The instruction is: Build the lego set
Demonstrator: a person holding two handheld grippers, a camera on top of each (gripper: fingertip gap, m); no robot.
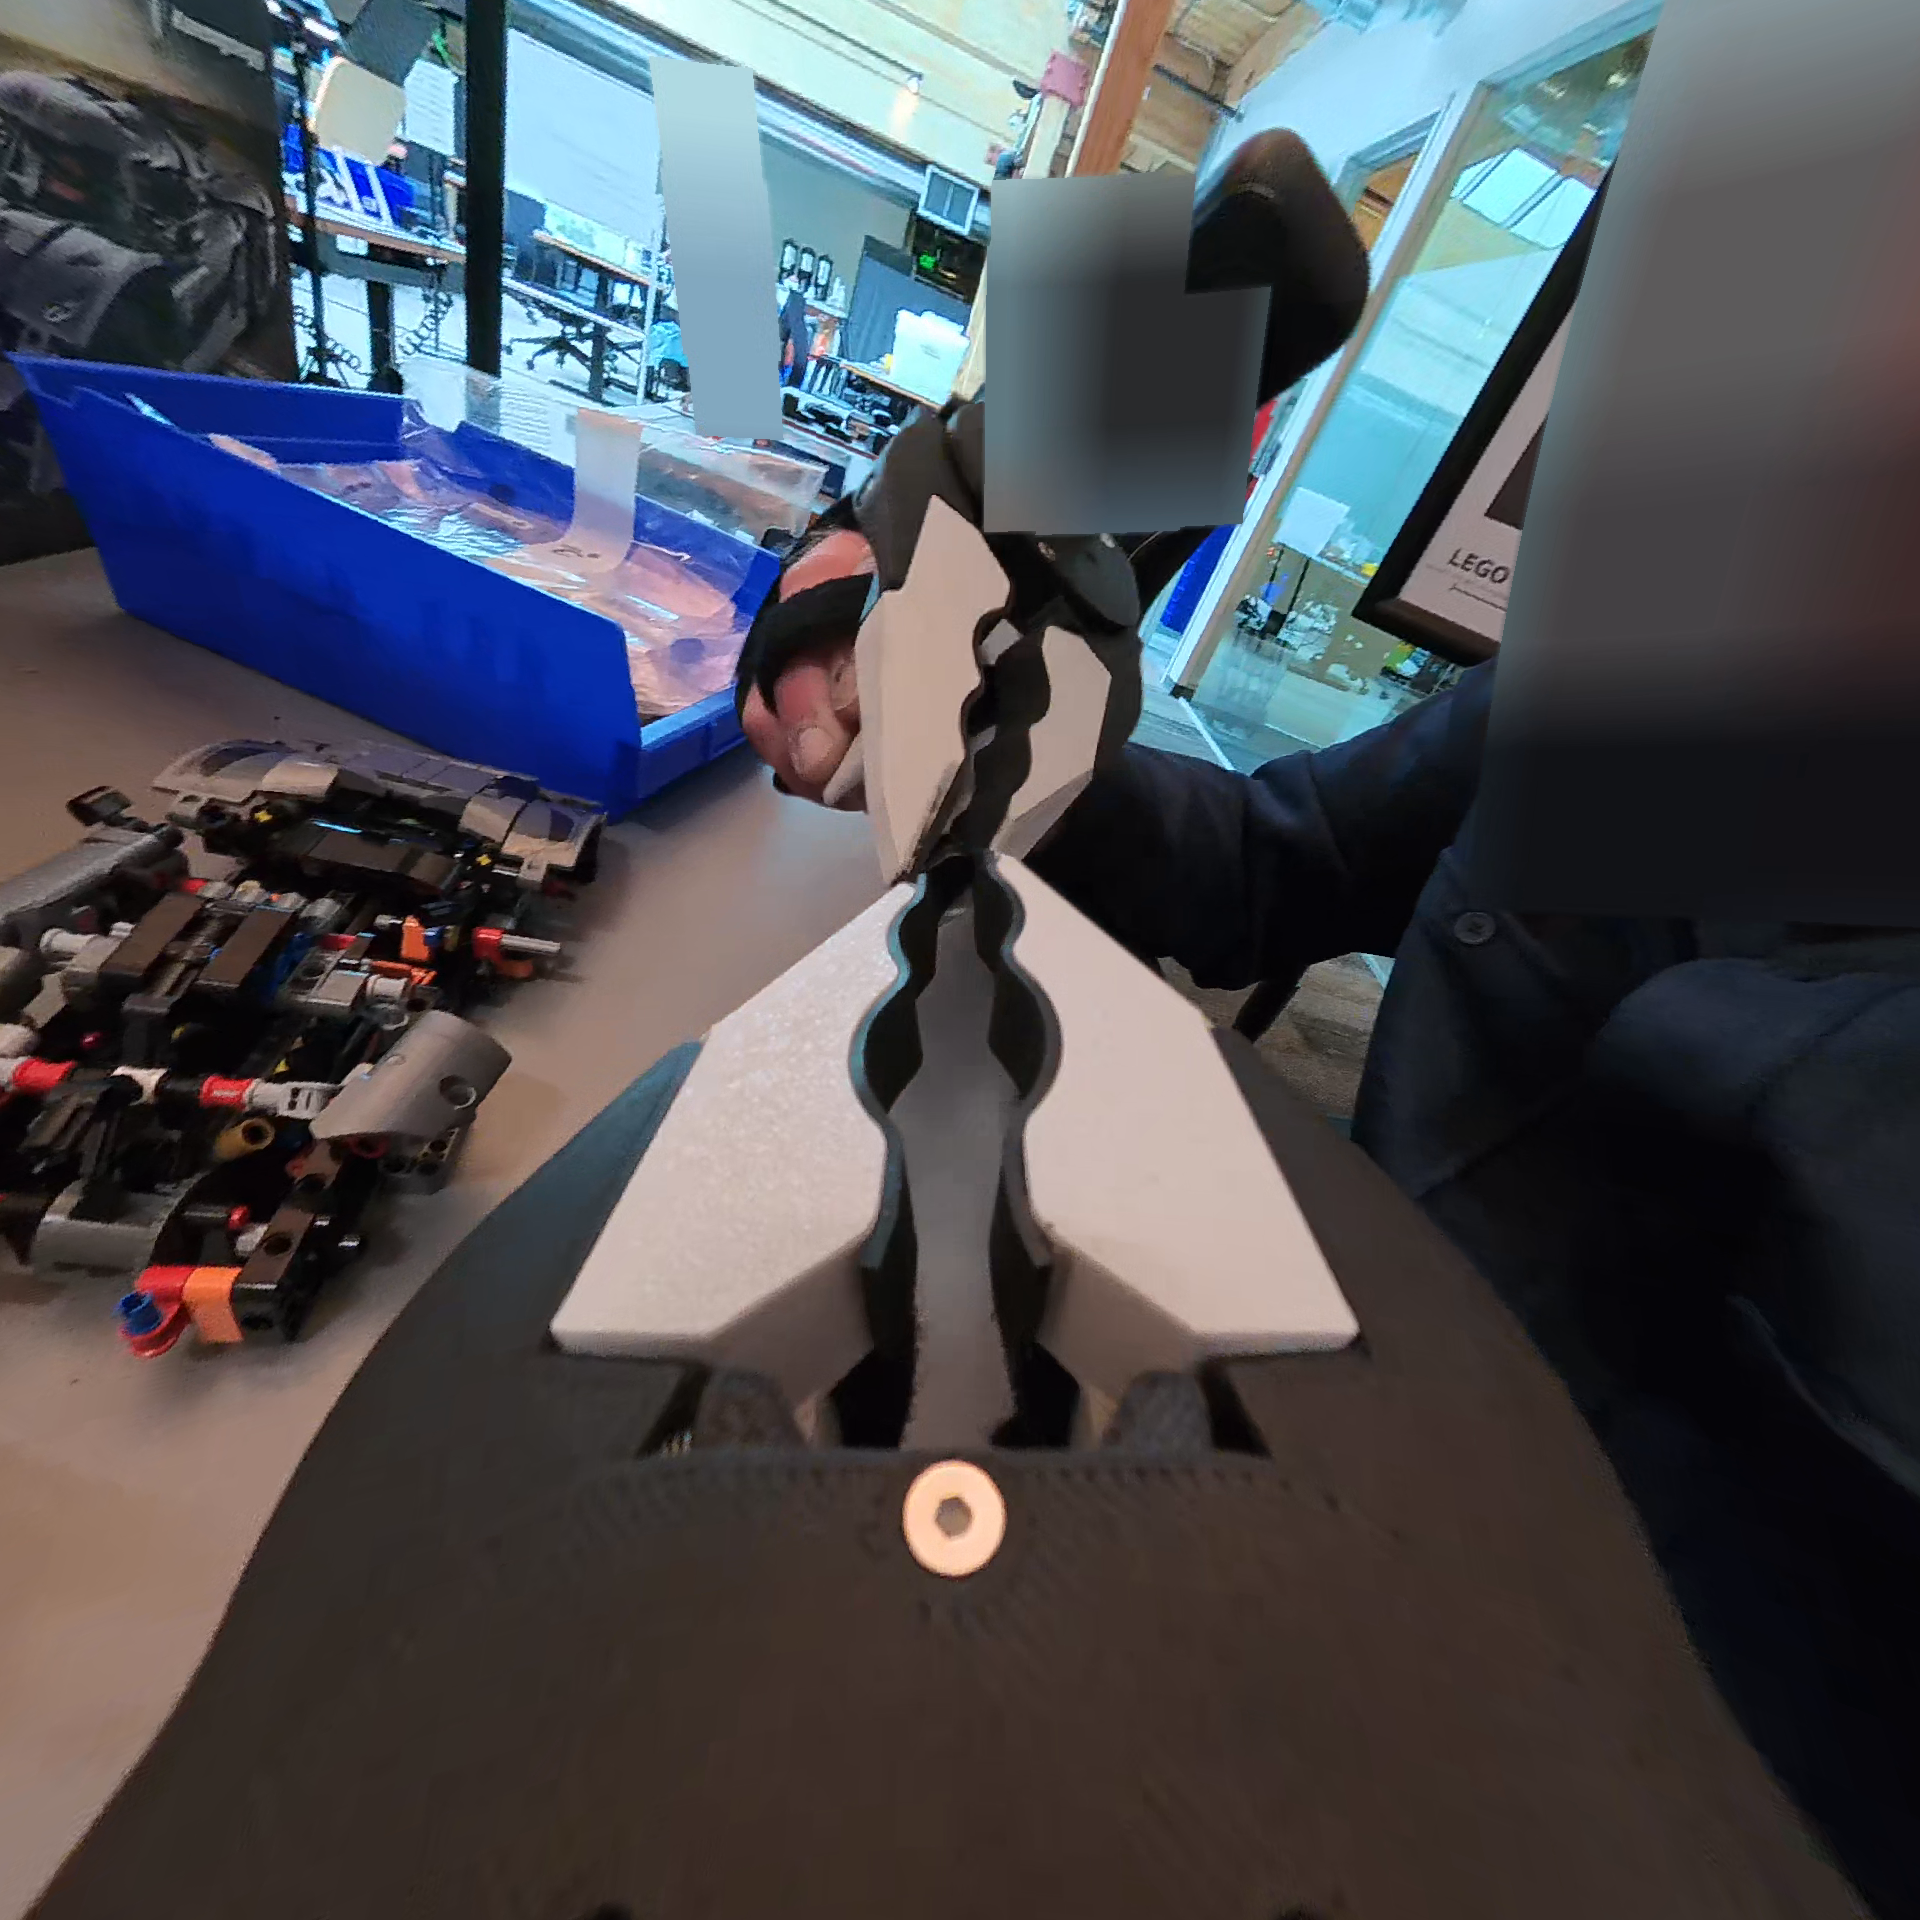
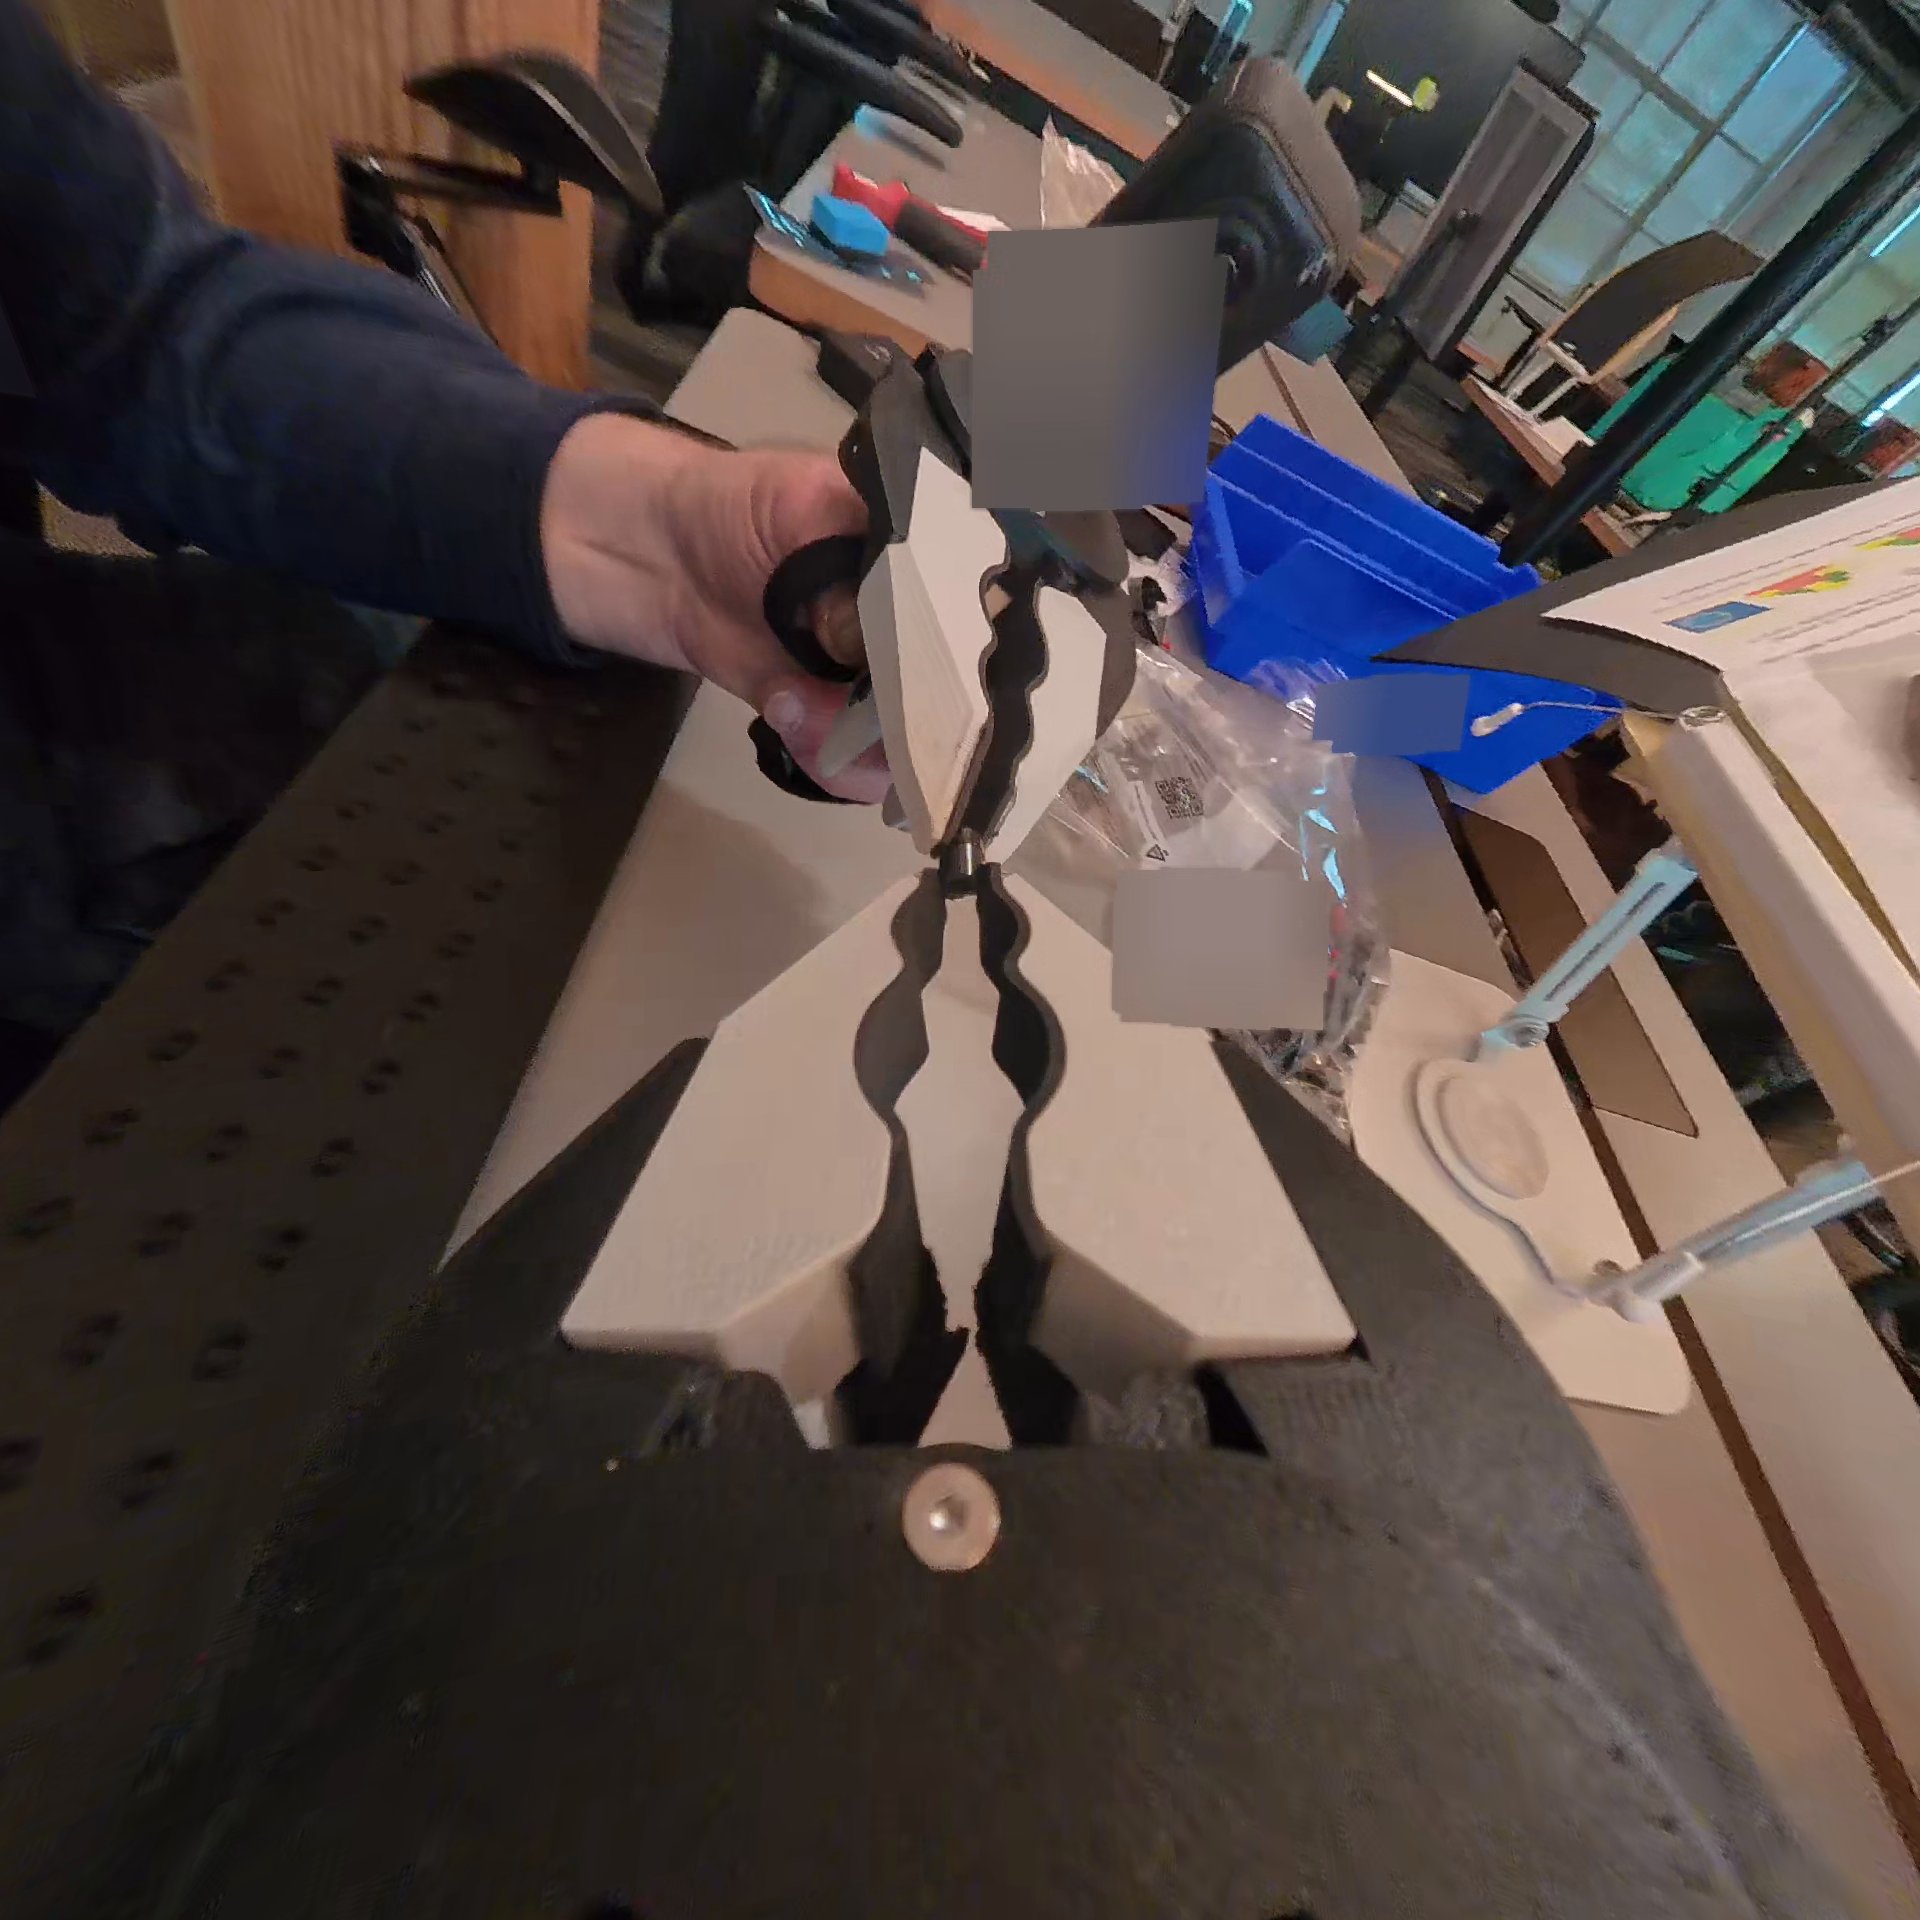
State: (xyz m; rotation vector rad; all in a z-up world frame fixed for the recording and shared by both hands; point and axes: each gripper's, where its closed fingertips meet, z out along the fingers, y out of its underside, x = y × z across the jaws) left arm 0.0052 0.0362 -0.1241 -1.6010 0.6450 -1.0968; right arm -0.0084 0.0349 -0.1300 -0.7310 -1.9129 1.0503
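Note:
A small dark lego pin is held in the air between the tips of both grippers, which meet tip to tip. My right gripper is closed on its near end in the right wrist view. My left gripper faces it there, held by a hand, and is closed on the far end. In the left wrist view my left gripper meets the right gripper, and the pin is mostly hidden. A partly built black and grey lego car lies on the table at the left.
A blue bin with clear plastic bags stands behind the car; it also shows in the right wrist view. Bags of parts lie below the grippers. A booklet and a white stand are at right. A black perforated surface is at left. Less than 4 cm separates the two grippers' tips.

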